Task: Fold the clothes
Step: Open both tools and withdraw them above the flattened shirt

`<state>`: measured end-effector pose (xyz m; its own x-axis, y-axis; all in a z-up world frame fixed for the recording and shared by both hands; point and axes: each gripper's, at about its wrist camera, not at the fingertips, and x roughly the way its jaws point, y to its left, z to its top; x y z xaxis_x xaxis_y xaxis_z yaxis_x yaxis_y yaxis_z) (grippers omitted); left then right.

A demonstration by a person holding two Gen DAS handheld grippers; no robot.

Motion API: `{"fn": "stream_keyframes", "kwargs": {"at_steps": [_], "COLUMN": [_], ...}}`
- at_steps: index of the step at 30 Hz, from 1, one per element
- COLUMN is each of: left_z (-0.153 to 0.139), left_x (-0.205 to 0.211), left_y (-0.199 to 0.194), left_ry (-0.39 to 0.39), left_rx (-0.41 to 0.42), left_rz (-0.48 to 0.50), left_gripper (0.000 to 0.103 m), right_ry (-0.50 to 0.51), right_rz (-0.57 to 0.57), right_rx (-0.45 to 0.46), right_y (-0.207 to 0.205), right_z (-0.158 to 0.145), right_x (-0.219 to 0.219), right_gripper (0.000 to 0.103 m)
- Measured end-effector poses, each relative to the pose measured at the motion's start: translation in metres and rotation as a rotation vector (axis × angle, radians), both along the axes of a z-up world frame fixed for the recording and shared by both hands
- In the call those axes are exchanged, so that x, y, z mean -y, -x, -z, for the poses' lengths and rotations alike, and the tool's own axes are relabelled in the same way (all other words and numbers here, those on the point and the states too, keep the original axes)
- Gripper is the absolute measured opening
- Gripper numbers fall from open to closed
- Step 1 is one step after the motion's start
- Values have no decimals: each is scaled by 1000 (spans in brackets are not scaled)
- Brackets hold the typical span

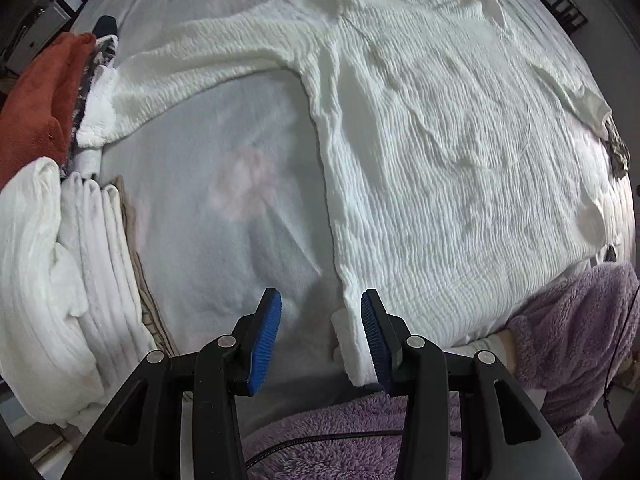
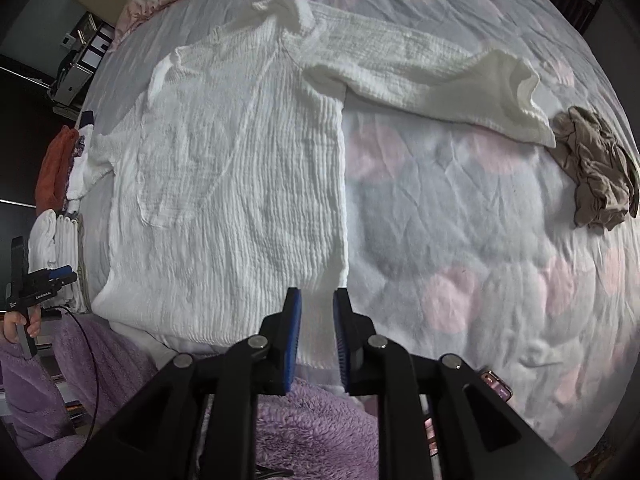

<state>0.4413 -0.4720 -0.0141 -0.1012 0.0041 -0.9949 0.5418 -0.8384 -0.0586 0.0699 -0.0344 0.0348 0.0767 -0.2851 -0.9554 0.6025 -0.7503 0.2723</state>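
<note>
Your white top (image 1: 440, 152) lies spread flat on the bed (image 2: 460, 208), hem along the near edge by your body, neck toward the far edge, and both sleeves thrown out sideways. One sleeve (image 1: 192, 76) reaches to the stack of folded laundry (image 1: 60, 280) at the bed's left edge. The other sleeve (image 2: 440, 76) ends just short of a crumpled tan garment (image 2: 596, 172) near the right edge.

Both tools are let go. Your left gripper (image 1: 321, 336) hangs with its jaws apart over the near left hem corner; the cloth lies by the right pad but nothing pinches it. Your right gripper (image 2: 317, 336) stands with only a narrow gap, above the near right hem corner, and the pads do not look pressed on the fabric.

Expect this top to be light, limp and crinkly. It should drape and sag from any pinch, not hold a shape, and the ribbed weave probably gives the pads decent bite. It may drag on the bed cover, so lift before you carry it across.

For the next fold, I would take each sleeve at its cuff or the shoulder seam. Pinch through one layer's edge, well in from the corner, so it doesn't slip out.
</note>
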Motion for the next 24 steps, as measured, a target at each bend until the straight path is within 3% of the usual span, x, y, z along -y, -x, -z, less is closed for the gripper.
{"fn": "stream_keyframes", "kwargs": {"at_steps": [6, 12, 14, 18, 24], "left_z": [-35, -45, -36, -16, 14], "left_x": [35, 64, 78, 98, 123], "left_y": [10, 10, 10, 11, 9], "left_ry": [116, 309, 348, 338, 364], "left_rx": [-176, -296, -296, -249, -215], "left_rz": [-119, -257, -277, -307, -387], "left_gripper": [44, 44, 44, 44, 44], "right_ry": [234, 417, 466, 469, 440], "right_rz": [24, 68, 109, 149, 88], "right_rx": [-87, -202, -246, -314, -362], "right_y": [-7, -39, -52, -67, -60], "right_z": [-31, -5, 12, 44, 79], "right_x": [41, 92, 105, 136, 160], "right_gripper": [21, 21, 21, 21, 21]}}
